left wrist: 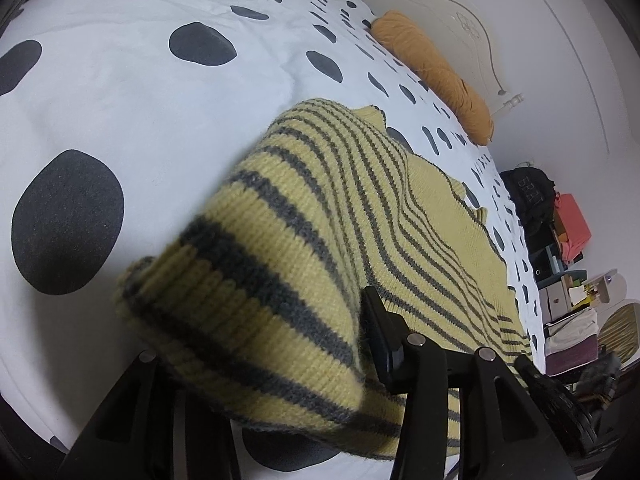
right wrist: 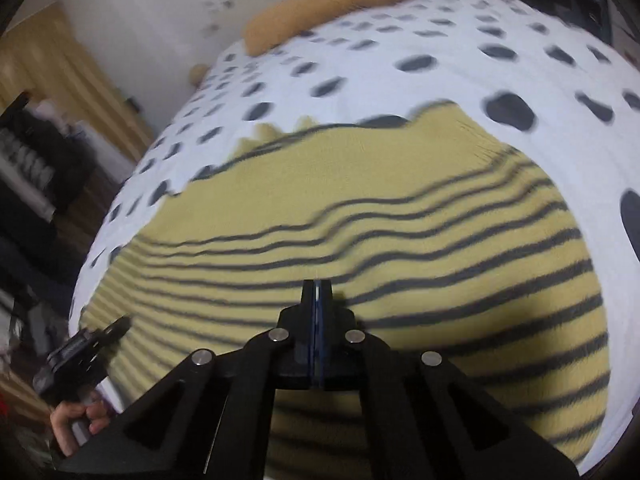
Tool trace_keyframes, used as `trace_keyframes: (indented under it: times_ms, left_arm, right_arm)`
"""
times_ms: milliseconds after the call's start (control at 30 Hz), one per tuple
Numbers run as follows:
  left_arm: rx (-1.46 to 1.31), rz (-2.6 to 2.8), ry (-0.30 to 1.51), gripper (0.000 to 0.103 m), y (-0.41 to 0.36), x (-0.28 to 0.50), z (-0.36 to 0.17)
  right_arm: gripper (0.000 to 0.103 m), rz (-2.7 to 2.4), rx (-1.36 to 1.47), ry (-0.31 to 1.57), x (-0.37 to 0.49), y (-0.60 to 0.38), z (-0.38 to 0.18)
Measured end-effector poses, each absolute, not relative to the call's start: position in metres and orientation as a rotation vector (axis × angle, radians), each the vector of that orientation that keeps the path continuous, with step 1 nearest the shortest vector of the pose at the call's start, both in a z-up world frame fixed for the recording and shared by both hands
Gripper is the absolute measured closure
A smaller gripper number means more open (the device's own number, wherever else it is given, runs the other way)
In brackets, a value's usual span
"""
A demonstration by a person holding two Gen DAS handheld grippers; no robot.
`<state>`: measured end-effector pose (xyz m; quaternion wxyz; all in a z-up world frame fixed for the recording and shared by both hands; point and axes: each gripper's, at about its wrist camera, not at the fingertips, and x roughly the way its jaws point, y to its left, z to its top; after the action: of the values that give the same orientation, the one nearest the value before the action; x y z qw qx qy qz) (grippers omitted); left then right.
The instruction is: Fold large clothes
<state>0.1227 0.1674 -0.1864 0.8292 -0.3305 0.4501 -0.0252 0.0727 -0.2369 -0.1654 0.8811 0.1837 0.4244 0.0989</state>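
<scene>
Two wrist views, one bed. Left wrist view, going left to right: white duvet with dark grey spots fills the upper left; a yellow sweater with grey stripes runs from lower centre toward the right, its thick ribbed fold bunched between the fingers of the left tool, jaws part open and closed on that fold; an orange bolster pillow lies at upper right by a cream headboard; clutter at far right. Right wrist view, blurred: a hand at lower left grips the other tool's handle; the sweater lies spread flat across the centre; the right tool sits low centre, jaws fully together, holding nothing visible.
</scene>
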Motion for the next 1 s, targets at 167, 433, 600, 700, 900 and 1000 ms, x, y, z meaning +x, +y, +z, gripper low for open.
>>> trace_keyframes:
  times_ms: [167,433,600,700,900,1000]
  left_arm:
    - [-0.695,-0.057,0.949,0.06,0.168,0.123,-0.184]
    - [-0.781,-0.111,0.928,0.07,0.178,0.122,-0.18]
    - [-0.774,-0.121,0.903,0.072,0.178,0.12,-0.171]
    - [-0.792,-0.128,0.877,0.074,0.177,0.119,-0.167]
    - [-0.749,-0.167,0.803,0.074,0.164,0.119,-0.137]
    - [-0.668,-0.223,0.776,0.074,0.143,0.127,-0.11]
  right_arm:
    - [0.103,0.381,0.234,0.822,0.06,-0.145,-0.142]
    - [0.103,0.331,0.092,0.855,0.067,-0.099,-0.207]
    - [0.103,0.27,0.08,0.676,0.043,-0.111,-0.172]
    - [0.103,0.236,0.071,0.773,0.057,-0.117,-0.195]
    - [0.103,0.269,0.151,0.711,0.053,-0.128,-0.213]
    - [0.103,0.283,0.169,0.672,0.047,-0.131,-0.216]
